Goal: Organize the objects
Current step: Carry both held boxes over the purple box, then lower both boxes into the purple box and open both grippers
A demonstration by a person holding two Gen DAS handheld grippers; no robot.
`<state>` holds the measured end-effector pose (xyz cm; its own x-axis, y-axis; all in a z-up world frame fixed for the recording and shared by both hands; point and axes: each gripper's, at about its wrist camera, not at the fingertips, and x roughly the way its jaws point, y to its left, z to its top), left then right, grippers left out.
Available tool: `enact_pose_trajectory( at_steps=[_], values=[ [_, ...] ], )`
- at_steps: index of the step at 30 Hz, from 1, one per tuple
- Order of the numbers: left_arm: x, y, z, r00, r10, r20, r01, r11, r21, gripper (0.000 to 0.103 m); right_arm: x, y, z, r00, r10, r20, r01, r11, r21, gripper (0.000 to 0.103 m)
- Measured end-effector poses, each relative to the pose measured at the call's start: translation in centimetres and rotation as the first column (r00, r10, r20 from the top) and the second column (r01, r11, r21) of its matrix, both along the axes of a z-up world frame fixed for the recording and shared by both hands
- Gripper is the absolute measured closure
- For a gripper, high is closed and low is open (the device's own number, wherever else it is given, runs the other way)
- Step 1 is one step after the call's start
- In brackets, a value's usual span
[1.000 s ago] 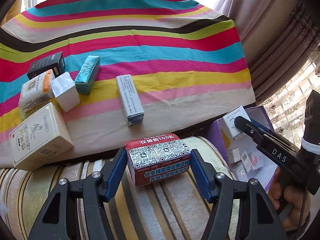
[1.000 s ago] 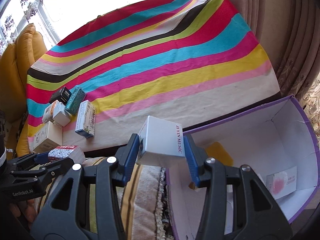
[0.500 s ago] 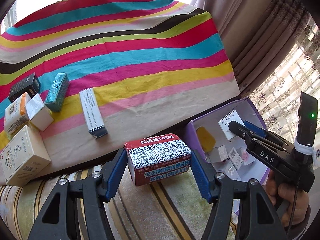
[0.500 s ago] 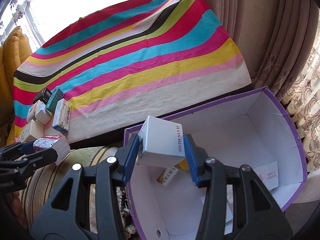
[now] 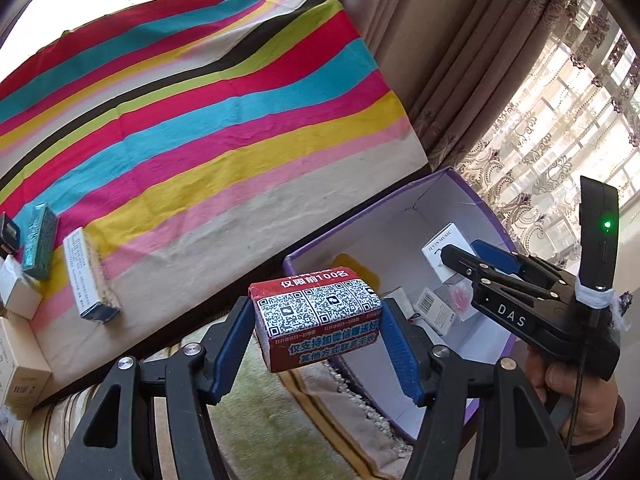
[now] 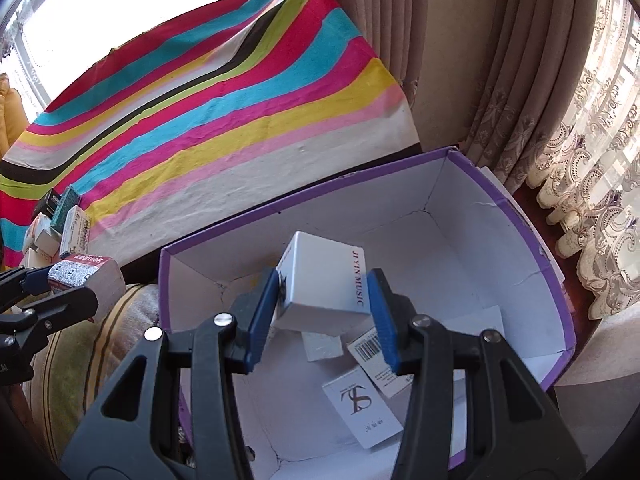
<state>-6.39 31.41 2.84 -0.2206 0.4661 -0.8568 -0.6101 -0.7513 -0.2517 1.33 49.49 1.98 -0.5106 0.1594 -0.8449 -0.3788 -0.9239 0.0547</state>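
The left hand-held gripper is clenched on a soft rectangular packet. The packet has a glossy red wrapper printed with black-and-white QR codes and white Chinese characters. The blue ribbed pads press on its two short ends. The packet hangs in the air over a striped cushion, just beside the near corner of the purple cardboard box.

The right hand-held gripper is clenched on a small white carton with sharp edges and smooth matte faces; one side reads "JYIN MUSIC". This carton is tilted and is held above the open inside of the purple box, not touching the bottom. The box is purple outside and along its rim, and plain white inside, with creased and slightly cracked corners. Several small white cartons lie loose on its bottom, among them one with a large printed monogram and one with a barcode label.

The desk is covered by a woven cloth with wavy stripes of red, teal, yellow, pink, black and cream. At the left edge of the cloth lie more boxes: a long narrow white-and-blue carton, a teal box with a shiny textured surface, and a small white cube-like box. Heavy beige pleated curtains and a lace curtain hang behind the box. A hand grips the black handle of the right gripper.
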Motion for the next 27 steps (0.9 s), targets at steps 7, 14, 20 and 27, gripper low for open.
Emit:
enact_pose_trajectory(
  at_steps=[7,14,20,27],
  values=[
    [1.1,5.1,-0.2,0.995,-0.098,0.021,0.097,0.995,0.021,0.039,1.6,3.1,-0.7,0.997,-0.069,0.031,0.068,0.997,0.035,0.053],
    [1.9,9.0,-1.8,0.984,-0.142,0.107,0.137,0.989,0.052,0.039,3.3,6.4,-1.7,0.988,-0.141,0.066,0.137,0.989,0.058,0.053],
    [3.0,10.9,-3.9,0.959,-0.188,0.21,0.175,0.981,0.079,0.038,4.3,8.1,-2.4,0.98,-0.177,0.09,0.171,0.983,0.073,0.053],
    [2.8,11.1,-5.8,0.94,-0.18,0.29,0.163,0.983,0.081,0.028,4.6,8.9,-2.8,0.974,-0.198,0.11,0.192,0.98,0.058,0.052]
  ],
)
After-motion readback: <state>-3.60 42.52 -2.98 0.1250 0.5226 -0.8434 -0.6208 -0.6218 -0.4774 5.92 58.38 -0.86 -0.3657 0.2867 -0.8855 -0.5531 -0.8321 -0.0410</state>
